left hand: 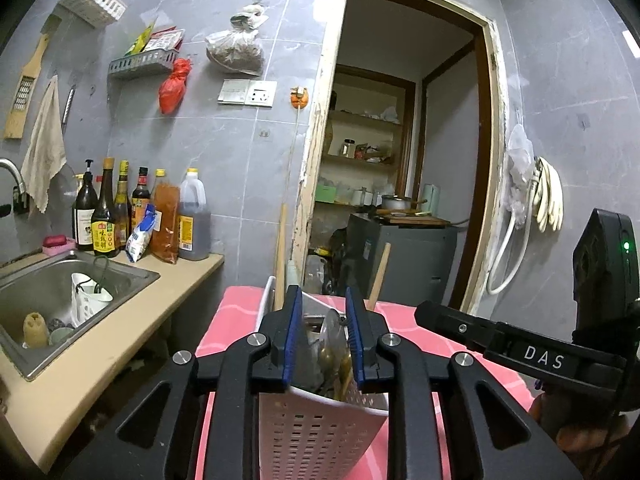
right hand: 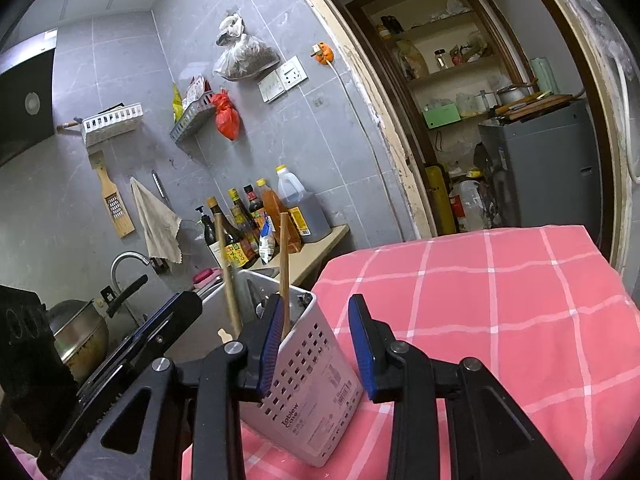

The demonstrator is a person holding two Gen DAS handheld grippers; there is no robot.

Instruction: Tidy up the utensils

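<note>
**Both grippers at the holder, neither clamped**

The white utensil holder point(right hand: 304, 384) stands upright on the pink checked cloth point(right hand: 500, 320), long axis vertical, wooden chopsticks point(right hand: 285, 280) sticking up out of its top. The right gripper point(right hand: 316, 344) sits w/ the holder's upper corner between its pads; jaws apart, left pad at or just beside the wall, right pad clear of it. No grip, as far as this angle shows. The left gripper point(left hand: 326, 336) looks straight over the holder's open top; jaws partway apart, rim and contents seen between the pads point(left hand: 294, 332), contact can't be told. It's the nearer one to the utensils inside. Open cloth lies to the right gripper's right; the table edge and the counter w/ the sink point(left hand: 60, 292) are off to the left gripper's left.
</note>
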